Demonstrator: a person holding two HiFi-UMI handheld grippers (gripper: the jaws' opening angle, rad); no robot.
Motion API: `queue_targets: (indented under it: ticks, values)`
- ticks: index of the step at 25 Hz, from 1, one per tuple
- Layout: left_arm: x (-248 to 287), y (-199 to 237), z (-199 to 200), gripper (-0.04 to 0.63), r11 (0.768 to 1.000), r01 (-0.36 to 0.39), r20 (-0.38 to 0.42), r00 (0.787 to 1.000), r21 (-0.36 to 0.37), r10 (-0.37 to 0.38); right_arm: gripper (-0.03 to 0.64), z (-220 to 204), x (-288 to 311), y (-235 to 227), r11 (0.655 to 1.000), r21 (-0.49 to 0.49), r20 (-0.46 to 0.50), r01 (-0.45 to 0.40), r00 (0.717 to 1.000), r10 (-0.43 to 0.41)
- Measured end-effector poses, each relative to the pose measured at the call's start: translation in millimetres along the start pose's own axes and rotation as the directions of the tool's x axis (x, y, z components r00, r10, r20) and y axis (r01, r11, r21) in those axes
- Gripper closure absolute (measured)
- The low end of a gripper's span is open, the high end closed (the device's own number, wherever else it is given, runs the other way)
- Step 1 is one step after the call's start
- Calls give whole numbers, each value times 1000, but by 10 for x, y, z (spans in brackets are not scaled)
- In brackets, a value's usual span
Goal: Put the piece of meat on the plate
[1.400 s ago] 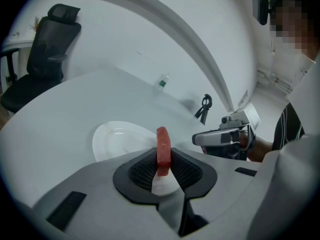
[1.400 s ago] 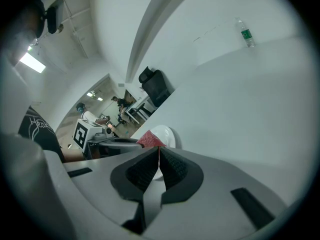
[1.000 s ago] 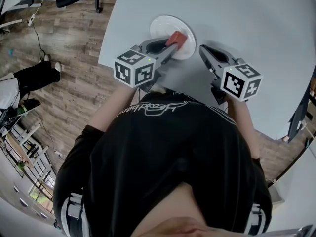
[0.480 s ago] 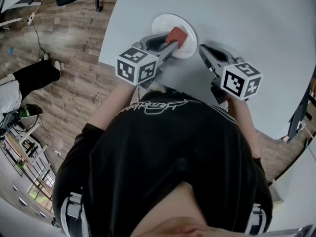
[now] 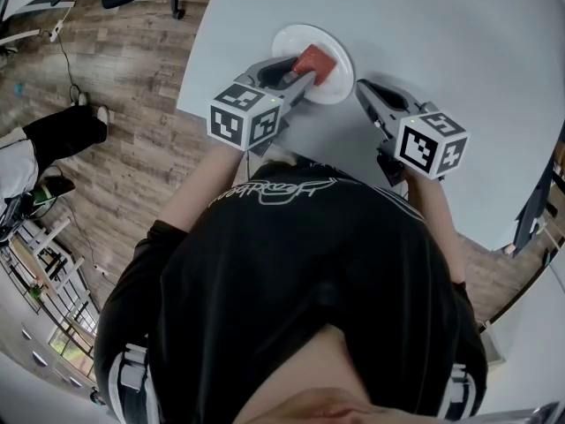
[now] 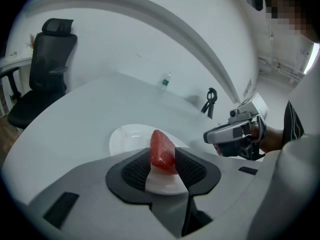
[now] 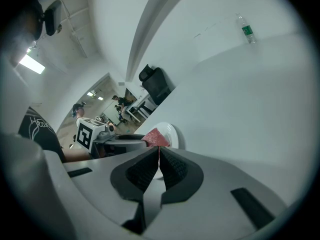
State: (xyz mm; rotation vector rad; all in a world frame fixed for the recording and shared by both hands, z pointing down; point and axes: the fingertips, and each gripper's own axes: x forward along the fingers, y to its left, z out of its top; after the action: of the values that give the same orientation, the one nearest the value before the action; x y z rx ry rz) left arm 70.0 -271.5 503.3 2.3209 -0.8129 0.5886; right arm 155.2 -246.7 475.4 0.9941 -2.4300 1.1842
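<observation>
With the left gripper (image 5: 302,75) jaws just opening round the piece of meat (image 5: 314,62) on the plate (image 5: 287,37), upper centre (right gripper (image 5: 361,86) closed, empty), the person should pull straight back.

Person wore a black short-sleeved T-shirt (image 5: 300,272), white outline print (image 5: 274,193) on the chest, white stripes near the sleeves. Left gripper (image 5: 305,71) and right gripper (image 5: 360,87) had grey shells, black ribbed pads (image 6: 136,170), and black-and-white marker cubes (image 5: 245,117).

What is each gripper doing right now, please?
Left gripper: open, jaws just opening; red wedge-shaped piece of meat between them, over round white plate.
Right gripper: shut, empty.
</observation>
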Motion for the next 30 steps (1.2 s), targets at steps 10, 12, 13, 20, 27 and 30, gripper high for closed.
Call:
queue_targets:
  ticks: [10,12,13,20,27,30]
  values:
    - [-25,99,-30,449,996,-76,-20,997,55,78,606,-22,14,1,1000,0,-13,-11,1000,11]
    - [-16,94,-44,449,995,-78,-21,997,58,80,606,-35,18,-13,1000,2,-16,-12,1000,12]
    - [-12,92,-48,448,996,-76,-22,997,54,77,606,-40,18,-19,1000,3,-16,-13,1000,13]
    - [-64,70,-18,448,997,-67,-29,997,28,67,606,-38,27,30,1000,-16,-29,-27,999,26]
    - [-277,119,162,515,995,-93,38,995,-29,94,606,73,72,97,1000,-23,-1,-17,1000,17]
    - [-436,-32,229,534,997,-64,62,996,-42,67,605,89,14,212,999,-52,9,-15,1000,16]
